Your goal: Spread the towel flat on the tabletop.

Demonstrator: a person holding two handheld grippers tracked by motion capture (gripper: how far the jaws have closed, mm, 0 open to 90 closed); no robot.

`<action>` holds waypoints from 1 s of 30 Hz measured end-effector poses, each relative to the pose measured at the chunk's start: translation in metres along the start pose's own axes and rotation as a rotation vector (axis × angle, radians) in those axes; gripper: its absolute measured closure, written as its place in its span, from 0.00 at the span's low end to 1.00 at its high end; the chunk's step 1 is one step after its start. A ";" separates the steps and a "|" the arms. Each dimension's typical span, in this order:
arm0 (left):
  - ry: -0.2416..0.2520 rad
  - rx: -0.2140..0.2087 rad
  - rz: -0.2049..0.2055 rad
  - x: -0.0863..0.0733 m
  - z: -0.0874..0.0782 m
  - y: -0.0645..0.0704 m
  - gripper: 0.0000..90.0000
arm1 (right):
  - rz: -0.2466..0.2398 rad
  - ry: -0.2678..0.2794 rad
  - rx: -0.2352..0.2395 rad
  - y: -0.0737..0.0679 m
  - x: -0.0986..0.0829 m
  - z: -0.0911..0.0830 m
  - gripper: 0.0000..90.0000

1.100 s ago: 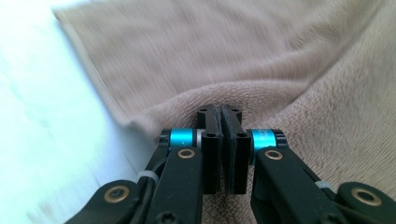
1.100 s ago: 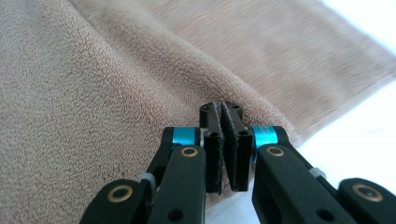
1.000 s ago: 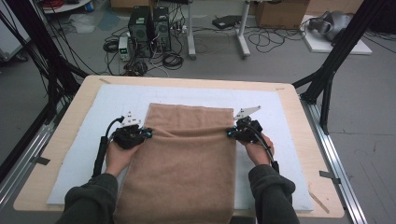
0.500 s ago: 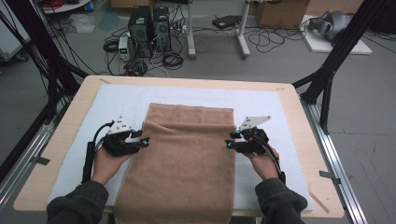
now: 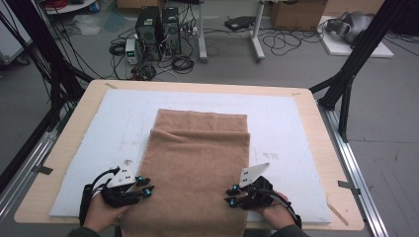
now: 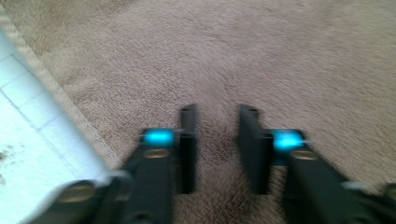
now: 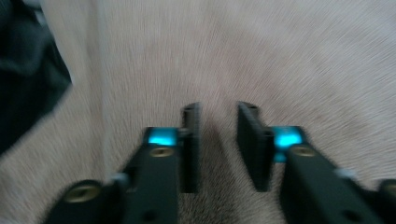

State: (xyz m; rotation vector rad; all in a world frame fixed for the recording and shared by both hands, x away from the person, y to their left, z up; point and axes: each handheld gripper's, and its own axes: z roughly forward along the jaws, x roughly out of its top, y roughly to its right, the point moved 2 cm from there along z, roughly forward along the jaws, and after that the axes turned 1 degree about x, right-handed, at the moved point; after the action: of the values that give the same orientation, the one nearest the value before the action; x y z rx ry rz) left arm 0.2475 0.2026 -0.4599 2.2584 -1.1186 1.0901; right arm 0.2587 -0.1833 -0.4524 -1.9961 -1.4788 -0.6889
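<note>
Low in the high view, left of centre: left gripper [image 5: 145, 187], held in a hand [image 5: 101, 215] rising from the bottom edge, jaws pointed at the left edge of the brown towel [image 5: 197, 168]. Seen in the left gripper view as left gripper [image 6: 215, 145], jaws parted a little with a narrow strip of towel [image 6: 261, 60] pile visible in the gap, nothing clamped; white mat [image 6: 32, 126] at the left of that frame beside the towel's hem.

Low in the high view, right of centre: right gripper [image 5: 231, 195], held in a hand [image 5: 274, 215], tips at the towel's right edge. Seen in the right gripper view as right gripper [image 7: 218, 145], jaws likewise standing slightly apart over blurred towel [image 7: 280, 60], gripping nothing; a dark shape at the upper left of that frame, too blurred to identify.

Centre of the high view: towel spread lengthwise on the white mat [image 5: 89, 143], near end reaching the bottom edge of the frame, a crosswise fold ridge toward its far end.

Beneath the mat: wooden table [image 5: 316, 113], light rim showing on all sides.

Top of the frame, on the grey floor: computer towers [image 5: 158, 24], tangled cables [image 5: 183, 61], cardboard boxes [image 5: 296, 12].
</note>
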 end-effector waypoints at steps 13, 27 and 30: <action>-0.017 -0.046 0.020 -0.009 -0.016 0.026 0.97 | -0.070 0.020 0.055 -0.019 -0.009 -0.007 0.98; -0.017 -0.078 0.028 -0.009 -0.014 0.028 0.80 | 0.006 0.019 0.007 -0.014 -0.015 -0.011 0.80; 0.000 -0.074 0.036 -0.012 -0.013 0.030 0.94 | 0.018 0.026 0.015 -0.015 -0.018 -0.008 0.96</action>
State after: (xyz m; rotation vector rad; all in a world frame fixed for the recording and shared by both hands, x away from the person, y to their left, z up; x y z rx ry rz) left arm 0.2130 0.1983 -0.4606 2.1887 -1.1840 1.0451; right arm 0.2394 -0.1980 -0.4569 -1.9791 -1.4455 -0.6918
